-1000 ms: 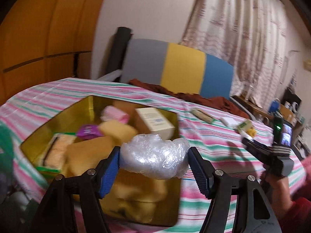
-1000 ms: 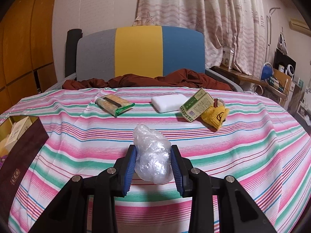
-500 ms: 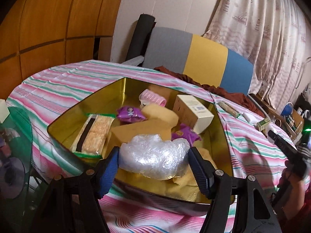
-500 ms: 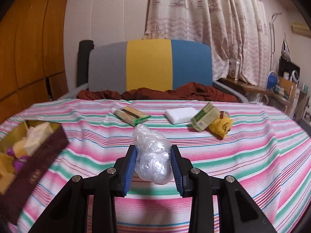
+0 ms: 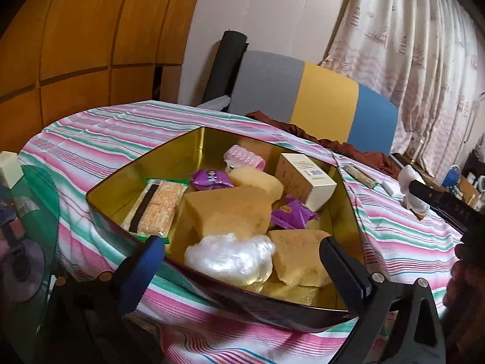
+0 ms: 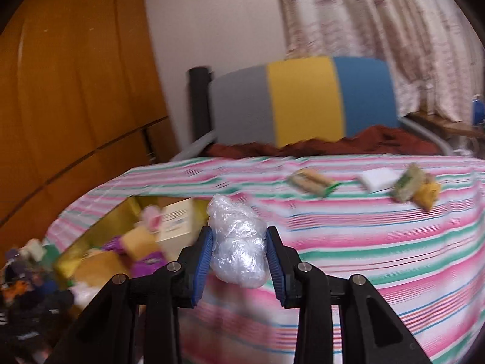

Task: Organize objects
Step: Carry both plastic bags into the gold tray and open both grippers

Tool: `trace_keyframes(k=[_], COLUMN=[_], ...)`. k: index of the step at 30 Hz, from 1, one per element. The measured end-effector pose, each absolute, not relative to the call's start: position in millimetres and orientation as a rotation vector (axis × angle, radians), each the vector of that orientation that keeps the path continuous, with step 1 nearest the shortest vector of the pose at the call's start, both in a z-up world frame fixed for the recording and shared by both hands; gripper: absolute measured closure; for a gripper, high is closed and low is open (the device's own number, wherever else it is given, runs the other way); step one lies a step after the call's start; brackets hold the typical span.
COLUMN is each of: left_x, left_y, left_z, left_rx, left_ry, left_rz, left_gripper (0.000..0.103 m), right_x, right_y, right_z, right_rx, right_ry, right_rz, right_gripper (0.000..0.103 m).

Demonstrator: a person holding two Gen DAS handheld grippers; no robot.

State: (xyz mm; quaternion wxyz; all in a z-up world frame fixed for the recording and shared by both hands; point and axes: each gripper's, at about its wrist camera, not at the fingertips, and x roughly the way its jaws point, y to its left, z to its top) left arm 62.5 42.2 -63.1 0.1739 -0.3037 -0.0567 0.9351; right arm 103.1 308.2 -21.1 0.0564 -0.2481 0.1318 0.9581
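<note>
The left gripper, black with blue pads, is opening its jaws wide, and nothing is pressed between them. The right gripper, also black with blue pads, squeezes a crinkly clear plastic wad tight.

The worktop wears a cloth striped pink, green and white. On it, the tin is gold inside, holding yellow sponges, purple wrappers, a cream box and a clear, glossy plastic wad. Behind the tin, the chair back is banded grey, yellow and blue.
</note>
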Motion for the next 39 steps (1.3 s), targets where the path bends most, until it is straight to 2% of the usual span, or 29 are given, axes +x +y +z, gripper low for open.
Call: trace_keyframes(k=[13, 25, 31, 33, 36, 39], left_x=[70.0, 66.5, 66.6, 66.1, 66.2, 67.8], left_y=[44.8, 22.4, 15.7, 14.8, 14.1, 14.0], left_z=[-60.4, -58.6, -59.1, -59.6, -60.8, -59.8], left_rx=[-0.823, -0.817, -0.819, -0.827, -0.841, -0.836], left_ry=[-0.142, -0.254, -0.291, -0.301, -0.310, -0.308], left_rz=[2.664, 2.716, 2.731, 2.728, 2.724, 2.727], left_gripper=[0.000, 0.000, 0.000, 0.000, 0.000, 0.000], right_x=[43.3, -19.9, -40.4, -47.1, -49.1, -38.4], right_y=[233.1, 194.3, 178.7, 175.7, 179.6, 194.9], right_z=[-31.6, -43.5, -50.4, -53.8, -49.7, -36.8], right_rx=[-1.184, -1.455, -1.499, -1.526, -1.487, -1.405], right_ry=[0.454, 0.270, 0.228, 0.255, 0.263, 0.352], right_rz=[3.103, 3.015, 3.015, 3.023, 3.003, 3.024], right_gripper=[0.068, 0.068, 0.067, 0.066, 0.057, 0.054])
